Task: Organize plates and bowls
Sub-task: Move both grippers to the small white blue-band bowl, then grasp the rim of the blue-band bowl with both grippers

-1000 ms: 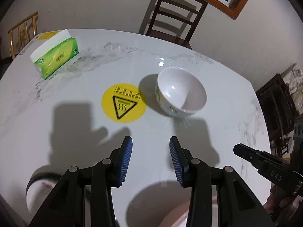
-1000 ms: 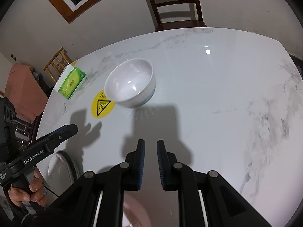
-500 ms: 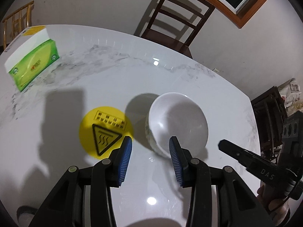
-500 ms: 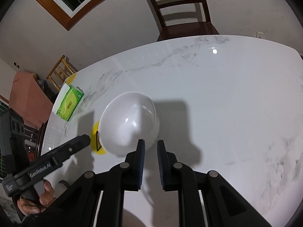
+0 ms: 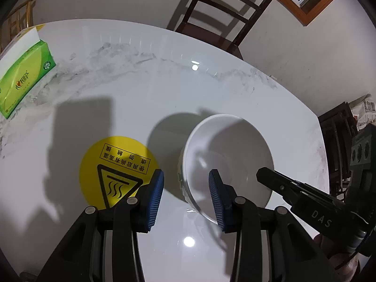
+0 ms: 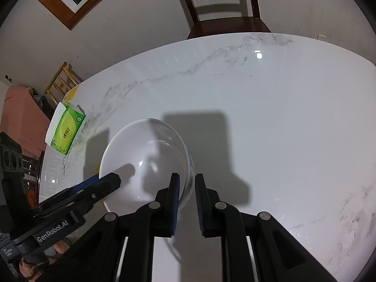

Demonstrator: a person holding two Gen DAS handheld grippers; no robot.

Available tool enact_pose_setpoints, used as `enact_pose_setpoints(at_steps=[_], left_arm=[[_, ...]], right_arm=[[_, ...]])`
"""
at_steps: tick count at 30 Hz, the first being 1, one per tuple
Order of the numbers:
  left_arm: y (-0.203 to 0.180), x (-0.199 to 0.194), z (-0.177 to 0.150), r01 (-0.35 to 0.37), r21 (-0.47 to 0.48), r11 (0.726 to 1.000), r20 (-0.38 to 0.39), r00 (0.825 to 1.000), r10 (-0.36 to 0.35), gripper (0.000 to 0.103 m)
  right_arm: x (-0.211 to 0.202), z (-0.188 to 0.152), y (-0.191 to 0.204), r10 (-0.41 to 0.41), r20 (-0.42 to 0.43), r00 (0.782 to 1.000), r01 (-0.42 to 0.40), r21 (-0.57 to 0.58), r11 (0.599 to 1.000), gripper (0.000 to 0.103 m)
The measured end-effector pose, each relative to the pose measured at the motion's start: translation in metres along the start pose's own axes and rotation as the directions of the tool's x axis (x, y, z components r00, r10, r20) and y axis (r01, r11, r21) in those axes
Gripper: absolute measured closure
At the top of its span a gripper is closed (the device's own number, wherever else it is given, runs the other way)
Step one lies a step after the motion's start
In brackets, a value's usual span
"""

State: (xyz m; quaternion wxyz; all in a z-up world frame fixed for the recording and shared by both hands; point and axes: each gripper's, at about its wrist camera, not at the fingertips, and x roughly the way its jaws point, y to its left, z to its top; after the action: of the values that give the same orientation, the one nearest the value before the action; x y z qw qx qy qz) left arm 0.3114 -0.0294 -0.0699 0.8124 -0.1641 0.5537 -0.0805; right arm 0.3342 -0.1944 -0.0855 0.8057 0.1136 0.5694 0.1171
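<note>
Bowl (image 5: 235,155) was the only dish I could see. It was plain white and sat upright on the marble table (image 5: 141,89), lower right of centre in the left wrist view and lower left of centre in the right wrist view.

Left gripper (image 5: 185,188) was at the bottom middle of its frame, straddling the bowl's left rim. One blue pad was outside the wall and the other was over the inside. Its jaws were closing, with the rim between them, but there was still a visible gap on both sides, so it wasn't pinching yet.

Right gripper (image 6: 186,188) was at the bottom of its own frame, on the opposite rim. Its jaws were nearly together with just a thin slit left, and the bowl's edge ran right through that slit. I honestly couldn't tell if the pads were biting on it or only sitting around it. In the left view, one of its fingers poked in from the lower right over the bowl.

Other stuff: a round yellow warning sticker (image 5: 117,164) lay flat on the table just left of the bowl, partly under the left finger. A green tissue box (image 5: 21,82) sat way off at the left edge. A dark wooden chair (image 5: 218,11) stood behind the table at the top.
</note>
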Motion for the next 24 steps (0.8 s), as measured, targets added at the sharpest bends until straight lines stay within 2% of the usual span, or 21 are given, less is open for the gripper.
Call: enact_pose_setpoints(at_steps=[4,5,15,24], left_arm=[[0.000,0.008,0.000,0.000,0.003,1.000,-0.019,1.000,0.000,0.086],[0.001,0.010,0.000,-0.002,0.001,1.000,-0.028,1.000,0.002,0.087],[-0.004,0.010,-0.003,-0.022,0.023,0.999,-0.030,0.999,0.023,0.089],[-0.011,0.004,-0.011,-0.026,0.038,0.999,-0.045,0.999,0.027,0.090]], right_arm=[[0.003,0.000,0.004,-0.018,0.002,1.000,0.018,-0.017,1.000,0.088],[0.004,-0.001,0.004,-0.022,0.004,1.000,0.022,-0.021,1.000,0.088],[0.002,-0.005,0.008,-0.045,0.006,0.999,0.045,-0.045,0.998,0.088],[-0.007,-0.019,0.003,-0.034,-0.008,0.999,0.034,-0.030,0.999,0.089]])
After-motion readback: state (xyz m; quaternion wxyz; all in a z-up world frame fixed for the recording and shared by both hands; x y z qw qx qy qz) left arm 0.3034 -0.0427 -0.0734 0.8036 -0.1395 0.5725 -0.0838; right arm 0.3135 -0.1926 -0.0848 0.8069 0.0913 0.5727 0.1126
